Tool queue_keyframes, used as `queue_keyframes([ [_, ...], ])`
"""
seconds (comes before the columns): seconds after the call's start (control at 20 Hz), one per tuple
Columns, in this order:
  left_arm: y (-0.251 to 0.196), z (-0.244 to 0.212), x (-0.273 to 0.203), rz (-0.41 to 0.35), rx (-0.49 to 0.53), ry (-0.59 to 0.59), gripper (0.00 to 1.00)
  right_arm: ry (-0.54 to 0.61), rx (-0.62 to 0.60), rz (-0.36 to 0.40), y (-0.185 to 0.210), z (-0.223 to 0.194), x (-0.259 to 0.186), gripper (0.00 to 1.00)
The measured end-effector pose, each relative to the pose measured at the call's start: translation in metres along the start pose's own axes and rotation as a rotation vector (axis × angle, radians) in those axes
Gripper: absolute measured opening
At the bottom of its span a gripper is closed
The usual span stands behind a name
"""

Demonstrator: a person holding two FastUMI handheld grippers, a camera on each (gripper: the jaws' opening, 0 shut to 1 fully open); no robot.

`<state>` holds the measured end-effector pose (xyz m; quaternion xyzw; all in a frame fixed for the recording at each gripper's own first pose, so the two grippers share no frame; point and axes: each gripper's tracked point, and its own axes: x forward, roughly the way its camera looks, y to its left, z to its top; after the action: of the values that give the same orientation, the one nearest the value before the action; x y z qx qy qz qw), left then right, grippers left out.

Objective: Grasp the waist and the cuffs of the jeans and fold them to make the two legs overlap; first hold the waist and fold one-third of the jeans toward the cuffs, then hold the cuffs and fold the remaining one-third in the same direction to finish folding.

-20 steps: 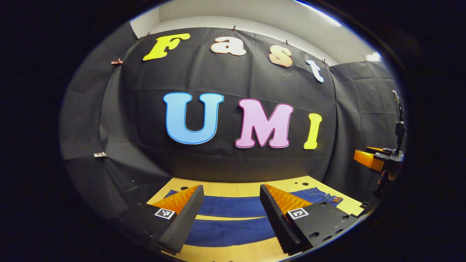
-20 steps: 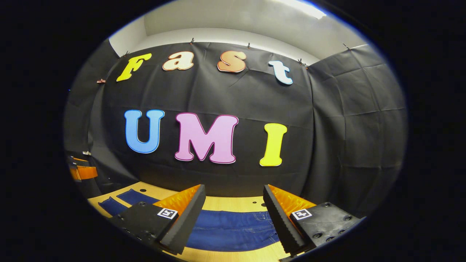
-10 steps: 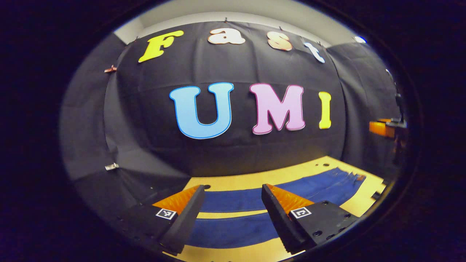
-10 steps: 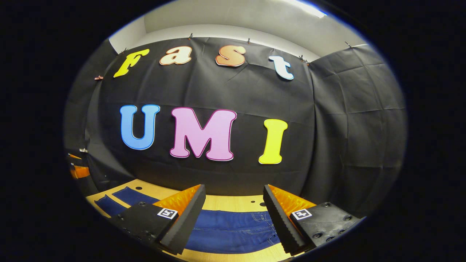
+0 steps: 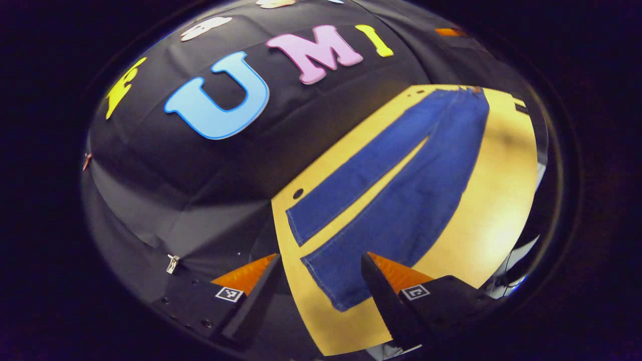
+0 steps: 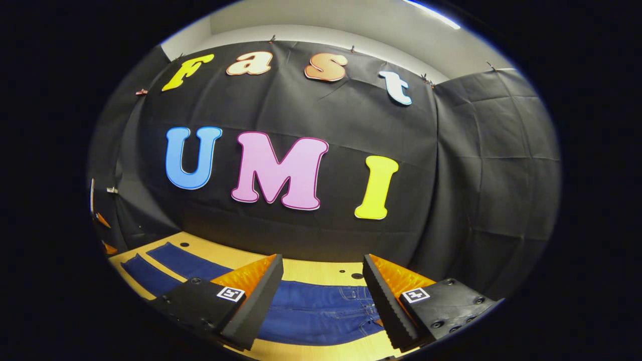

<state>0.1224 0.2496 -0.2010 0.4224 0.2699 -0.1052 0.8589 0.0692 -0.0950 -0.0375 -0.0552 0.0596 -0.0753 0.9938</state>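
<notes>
Both jaws open, empty. Jeans point(image 5: 401, 185) flat on worktop point(image 5: 491, 200), legs apart. Left gripper point(image 5: 321, 286) should pinch near cuff point(image 5: 326, 281) hem squarely; right gripper point(image 6: 321, 291) the waist point(image 6: 361, 306).

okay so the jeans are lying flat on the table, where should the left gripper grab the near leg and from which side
Grip the near leg's cuff, the hemmed end closest to the left gripper. The jeans lie flat on the table with the legs apart, so I would come down from above over that end with the open jaws straddling the hem. The cuff's free edge should be easier to pinch than flat mid-leg cloth.
</notes>
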Motion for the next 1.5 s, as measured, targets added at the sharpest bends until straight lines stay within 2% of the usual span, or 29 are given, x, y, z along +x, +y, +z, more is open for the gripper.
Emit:
queue_keyframes([
  [0.15,-0.018,-0.062,0.023,-0.11,0.189,0.11,0.98,0.02,-0.019,-0.016,-0.003,-0.006,0.003,0.94],
  [0.4,-0.032,-0.118,0.05,-0.22,0.39,0.213,0.98,0.04,-0.085,-0.025,-0.003,-0.016,0.009,0.96],
  [0.45,-0.034,-0.121,0.056,-0.234,0.427,0.216,0.98,0.05,-0.101,-0.023,-0.003,-0.021,0.01,0.96],
  [0.55,-0.032,-0.115,0.066,-0.215,0.48,0.201,0.97,0.067,-0.127,-0.03,-0.006,-0.029,0.01,0.96],
  [0.75,-0.035,-0.101,0.083,-0.246,0.491,0.184,0.9,0.1,-0.167,-0.045,-0.018,-0.051,0.014,0.96],
  [0.8,-0.034,-0.099,0.09,-0.255,0.497,0.184,0.83,0.108,-0.182,-0.048,-0.023,-0.057,0.016,0.96],
  [0.95,-0.035,-0.089,0.108,-0.269,0.535,0.18,0.7,0.133,-0.239,-0.047,-0.034,-0.075,0.025,0.96],
  [1.0,-0.034,-0.088,0.112,-0.272,0.535,0.188,0.62,0.137,-0.261,-0.045,-0.038,-0.08,0.031,0.96],
  [1.05,-0.037,-0.089,0.115,-0.288,0.512,0.213,0.6,0.142,-0.284,-0.041,-0.044,-0.087,0.036,0.96],
  [1.1,-0.038,-0.088,0.12,-0.296,0.492,0.233,0.48,0.148,-0.309,-0.037,-0.049,-0.093,0.042,0.96],
  [1.2,-0.037,-0.084,0.125,-0.298,0.461,0.265,0.18,0.149,-0.404,-0.015,-0.061,-0.106,0.056,0.96],
  [1.3,-0.036,-0.084,0.127,-0.294,0.435,0.274,0.13,0.15,-0.534,0.057,-0.069,-0.121,0.067,0.96],
  [1.4,-0.037,-0.082,0.128,-0.294,0.408,0.28,0.06,0.174,-0.688,0.162,-0.078,-0.144,0.075,0.96],
  [1.5,-0.037,-0.082,0.127,-0.3,0.392,0.288,0.06,0.224,-0.819,0.258,-0.094,-0.175,0.074,0.96],
])
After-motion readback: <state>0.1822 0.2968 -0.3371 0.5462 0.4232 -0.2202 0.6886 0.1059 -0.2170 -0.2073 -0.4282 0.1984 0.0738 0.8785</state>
